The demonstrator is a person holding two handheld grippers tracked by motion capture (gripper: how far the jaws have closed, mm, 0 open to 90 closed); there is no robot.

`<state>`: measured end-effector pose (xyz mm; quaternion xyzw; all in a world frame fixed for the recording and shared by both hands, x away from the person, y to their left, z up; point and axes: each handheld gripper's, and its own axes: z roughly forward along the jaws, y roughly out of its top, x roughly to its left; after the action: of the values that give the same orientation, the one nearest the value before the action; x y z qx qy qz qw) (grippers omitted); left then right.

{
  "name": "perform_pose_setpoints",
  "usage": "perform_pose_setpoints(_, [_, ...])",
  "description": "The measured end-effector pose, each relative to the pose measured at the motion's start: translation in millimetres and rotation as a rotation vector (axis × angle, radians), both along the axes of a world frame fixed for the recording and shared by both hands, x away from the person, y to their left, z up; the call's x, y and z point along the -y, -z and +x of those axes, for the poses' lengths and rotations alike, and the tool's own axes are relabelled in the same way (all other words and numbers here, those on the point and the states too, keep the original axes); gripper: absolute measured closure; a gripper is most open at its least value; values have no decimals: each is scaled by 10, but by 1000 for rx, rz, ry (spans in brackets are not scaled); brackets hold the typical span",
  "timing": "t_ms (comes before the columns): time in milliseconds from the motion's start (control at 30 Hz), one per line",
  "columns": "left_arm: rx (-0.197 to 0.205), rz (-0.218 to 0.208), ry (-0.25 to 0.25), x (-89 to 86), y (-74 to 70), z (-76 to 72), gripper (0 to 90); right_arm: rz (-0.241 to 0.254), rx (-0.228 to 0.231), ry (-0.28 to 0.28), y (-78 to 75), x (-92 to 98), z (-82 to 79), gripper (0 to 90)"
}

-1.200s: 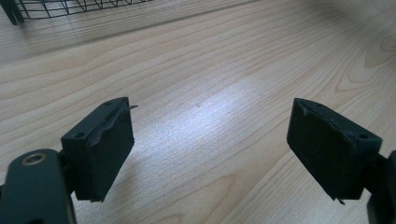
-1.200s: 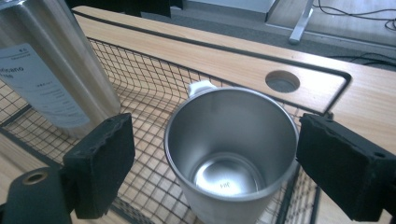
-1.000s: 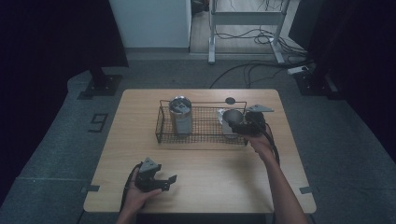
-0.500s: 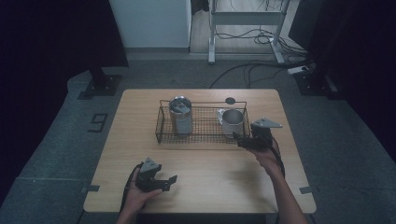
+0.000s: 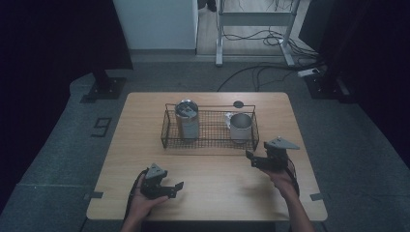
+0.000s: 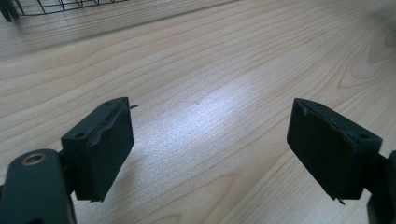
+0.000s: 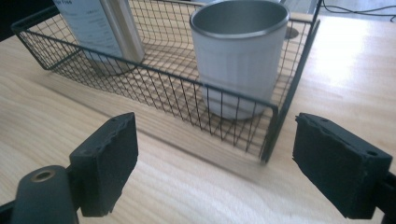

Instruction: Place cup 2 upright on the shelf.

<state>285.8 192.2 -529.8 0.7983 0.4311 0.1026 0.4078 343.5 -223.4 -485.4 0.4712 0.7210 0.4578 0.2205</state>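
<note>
White ribbed cup [image 7: 240,56], steel-rimmed, upright in wire basket [image 7: 163,88]; right gripper [image 7: 217,140] wide, empty

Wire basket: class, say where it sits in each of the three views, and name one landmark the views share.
High view: the wire basket stands mid-table, towards the far edge.
Left gripper view: one corner of it at the top left.
Right gripper view: across the upper half.
Shared landmark: the wooden table.

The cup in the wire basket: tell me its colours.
The cup is white outside with a silver metal rim and inside, clearest in the right gripper view.
</note>
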Motion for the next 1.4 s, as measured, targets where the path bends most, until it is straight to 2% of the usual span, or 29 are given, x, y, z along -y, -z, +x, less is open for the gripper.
perform_pose_setpoints(333, [-2,2,-2,4,10,1,151,-5,-22,18,179,107,-170,142])
perform_pose_setpoints(500, [-7,7,0,14,22,3,150,-23,-50,20,345,140,-283,143])
perform_pose_setpoints(767, [-8,13,2,25,34,6,150,-47,-84,16,520,125,-338,143])
perform_pose_setpoints(967, [-6,11,1,23,30,3,150,-68,-94,17,559,105,-333,141])
perform_pose_setpoints(1400, [-6,15,3,29,32,1,150,-71,-95,19,576,99,-331,141])
